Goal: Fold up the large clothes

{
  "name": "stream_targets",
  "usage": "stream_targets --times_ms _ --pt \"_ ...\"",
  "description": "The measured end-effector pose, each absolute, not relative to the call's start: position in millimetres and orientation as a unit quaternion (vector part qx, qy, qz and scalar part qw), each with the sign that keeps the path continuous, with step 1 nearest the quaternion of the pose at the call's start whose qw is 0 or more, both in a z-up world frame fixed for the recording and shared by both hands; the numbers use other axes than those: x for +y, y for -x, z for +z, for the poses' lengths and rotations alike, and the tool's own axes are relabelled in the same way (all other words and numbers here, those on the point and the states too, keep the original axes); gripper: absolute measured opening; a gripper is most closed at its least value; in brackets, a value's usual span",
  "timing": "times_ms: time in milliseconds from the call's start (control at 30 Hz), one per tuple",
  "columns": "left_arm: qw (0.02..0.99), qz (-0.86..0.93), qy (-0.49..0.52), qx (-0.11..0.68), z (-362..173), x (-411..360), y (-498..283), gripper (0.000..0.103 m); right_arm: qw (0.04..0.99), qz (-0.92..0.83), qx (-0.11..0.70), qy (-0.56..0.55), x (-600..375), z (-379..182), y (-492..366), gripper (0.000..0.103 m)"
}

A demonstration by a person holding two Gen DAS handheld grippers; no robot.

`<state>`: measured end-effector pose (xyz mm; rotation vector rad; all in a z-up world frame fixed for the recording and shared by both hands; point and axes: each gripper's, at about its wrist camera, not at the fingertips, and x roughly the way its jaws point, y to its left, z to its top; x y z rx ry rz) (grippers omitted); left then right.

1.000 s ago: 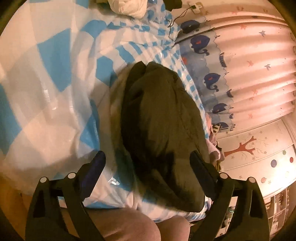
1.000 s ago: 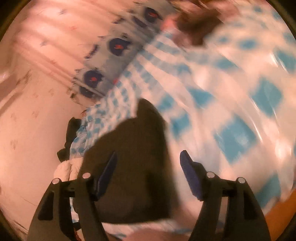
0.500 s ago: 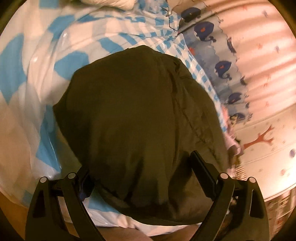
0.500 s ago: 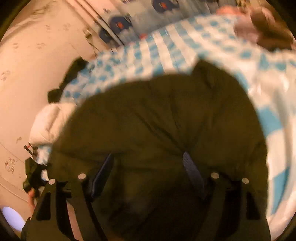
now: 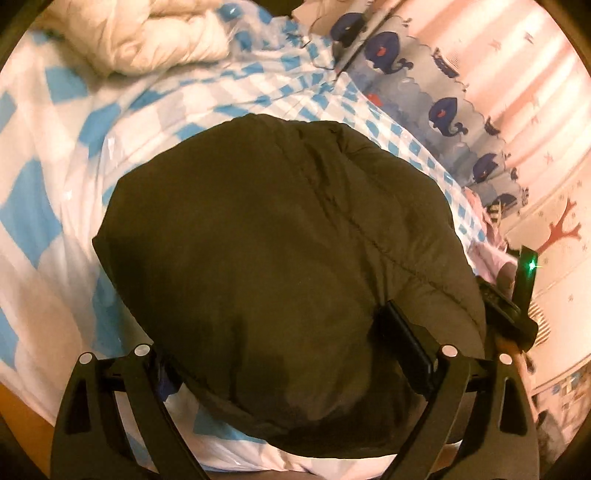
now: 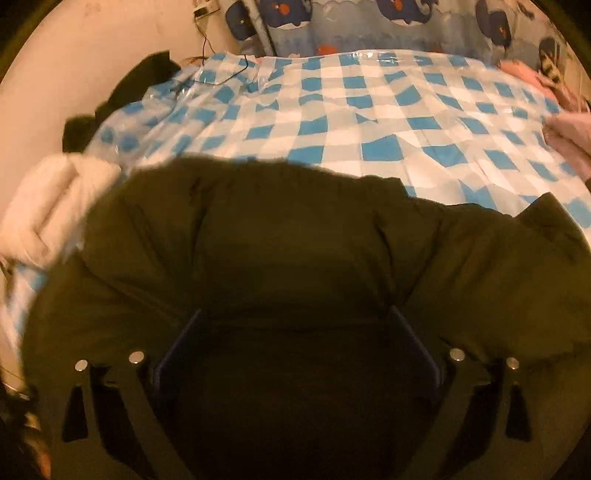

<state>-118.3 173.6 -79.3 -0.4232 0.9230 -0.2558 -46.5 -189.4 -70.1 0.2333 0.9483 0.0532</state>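
Note:
A dark olive padded jacket (image 5: 288, 240) lies bunched on a bed with a blue-and-white checked cover (image 5: 55, 206). My left gripper (image 5: 284, 354) stands wide open above the jacket's near end. The jacket bulges up between the fingers and hides part of the left fingertip. In the right wrist view the same jacket (image 6: 295, 240) fills the lower half. My right gripper (image 6: 295, 332) hangs close over it with its jaws opening wide. Jacket fabric lies between and under the fingers, but the pads do not press on it.
A white quilt (image 5: 147, 33) lies at the bed's far left corner. Pink clothes (image 6: 565, 125) sit at the right edge, and a black garment (image 6: 140, 77) and a cable (image 6: 221, 74) near the wall. A whale-print curtain (image 6: 351, 22) stands behind. A black device with a green light (image 5: 528, 266) is at the right.
The jacket fills far more of both views than before. The right gripper swung from the bed's side to over the jacket, and its fingers spread wider. The left view rolled and shifted.

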Motion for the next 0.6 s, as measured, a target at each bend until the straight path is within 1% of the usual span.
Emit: stream_targets --times_ms 133,167,200,300,400,433,533,600 --pt "0.878 -0.121 0.165 0.433 -74.8 166.3 123.8 0.089 0.878 0.032 0.461 -0.12 -194.5 -63.4 57.4 0.094" --pt "0.88 -0.121 0.161 0.431 -74.3 166.0 125.3 0.089 0.882 0.034 0.454 -0.122 -194.1 -56.4 63.4 0.094" --pt "0.881 -0.122 0.157 0.428 -73.5 166.0 126.7 0.089 0.893 0.043 0.431 -0.122 -190.9 -43.8 79.1 0.094" --pt "0.885 -0.121 0.15 0.423 -72.7 166.6 128.9 0.089 0.908 0.055 0.407 -0.089 -172.2 -32.9 112.4 0.094" --pt "0.888 -0.12 0.142 0.42 -72.2 162.1 129.5 0.09 0.903 0.053 0.426 -0.025 -151.6 -59.1 123.3 0.096" --pt "0.889 -0.12 0.138 0.419 -71.4 160.8 130.2 0.09 0.902 0.053 0.427 -0.019 -151.0 -62.2 122.2 0.096" --pt "0.894 -0.115 0.116 0.416 -66.1 156.4 133.1 0.09 0.886 0.056 0.458 -0.048 -155.9 -53.9 110.9 0.095" --pt "0.896 -0.114 0.11 0.415 -65.0 157.0 135.3 0.09 0.9 0.067 0.427 -0.06 -156.3 -33.1 108.1 0.095"
